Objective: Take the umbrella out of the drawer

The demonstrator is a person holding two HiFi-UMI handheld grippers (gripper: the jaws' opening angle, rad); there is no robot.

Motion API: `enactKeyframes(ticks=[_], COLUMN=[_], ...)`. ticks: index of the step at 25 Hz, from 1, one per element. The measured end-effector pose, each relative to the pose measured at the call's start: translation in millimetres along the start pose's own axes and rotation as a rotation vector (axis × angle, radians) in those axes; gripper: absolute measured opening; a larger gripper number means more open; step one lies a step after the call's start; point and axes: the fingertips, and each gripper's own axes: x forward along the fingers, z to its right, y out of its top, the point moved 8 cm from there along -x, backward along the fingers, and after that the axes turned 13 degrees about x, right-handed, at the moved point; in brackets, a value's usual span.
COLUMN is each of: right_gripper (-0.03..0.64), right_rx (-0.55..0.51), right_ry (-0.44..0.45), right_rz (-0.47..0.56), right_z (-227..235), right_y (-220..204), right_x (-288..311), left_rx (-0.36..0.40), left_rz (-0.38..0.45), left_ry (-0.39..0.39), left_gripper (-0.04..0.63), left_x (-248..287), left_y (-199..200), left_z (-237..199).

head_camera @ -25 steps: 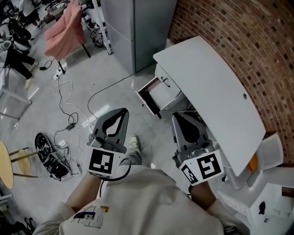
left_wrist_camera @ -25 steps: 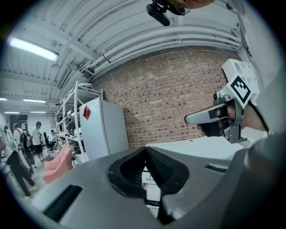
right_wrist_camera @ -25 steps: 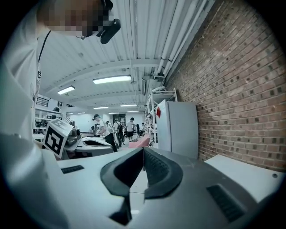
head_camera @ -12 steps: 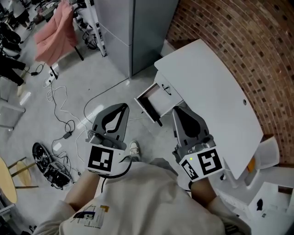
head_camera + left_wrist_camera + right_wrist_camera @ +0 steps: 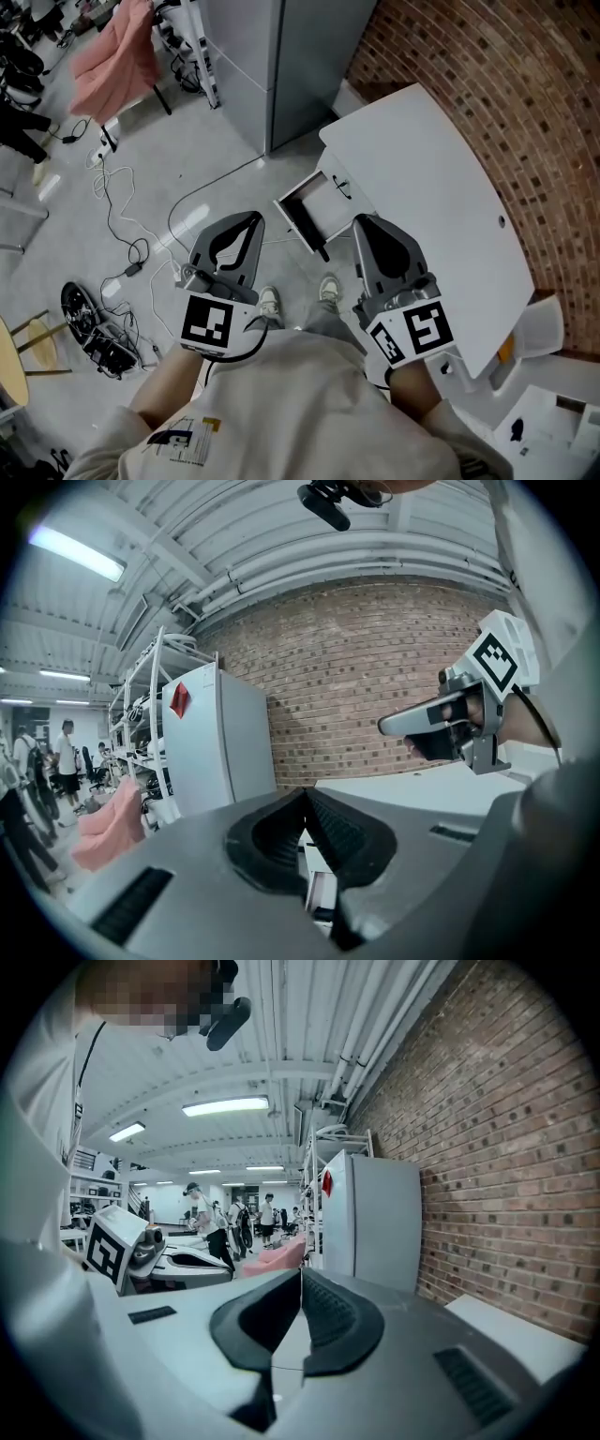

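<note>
The person held both grippers side by side above the floor, pointing toward the white surface. The left gripper had its jaws pressed together with nothing between them. The right gripper was likewise closed and empty, its tip near the surface's edge. Ahead of them and between them, the drawer stood pulled open beneath that surface. The umbrella could not be made out in any view. A refrigerator stood beyond the drawer, beside the brick wall.
</note>
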Motion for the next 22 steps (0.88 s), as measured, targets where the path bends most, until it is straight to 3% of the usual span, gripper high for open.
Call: enactKeyframes(ticks=[6, 12, 22], right_gripper=[0.009, 0.009, 0.009], right_rx=[-0.012, -0.02, -0.023], right_ry=[0.08, 0.172, 0.292], right_rz=[-0.032, -0.079, -0.152], right_z=[40, 84, 128], right_y=[3, 7, 9], right_x=[17, 35, 66], left_rx=[0.008, -0.074, -0.093], left_rz=[-0.042, -0.109, -0.171], left_ry=[0.08, 0.132, 0.249], left_gripper=[0.008, 0.008, 0.008], left_x=[28, 63, 92], left_y=[7, 10, 19], left_z=[7, 23, 30])
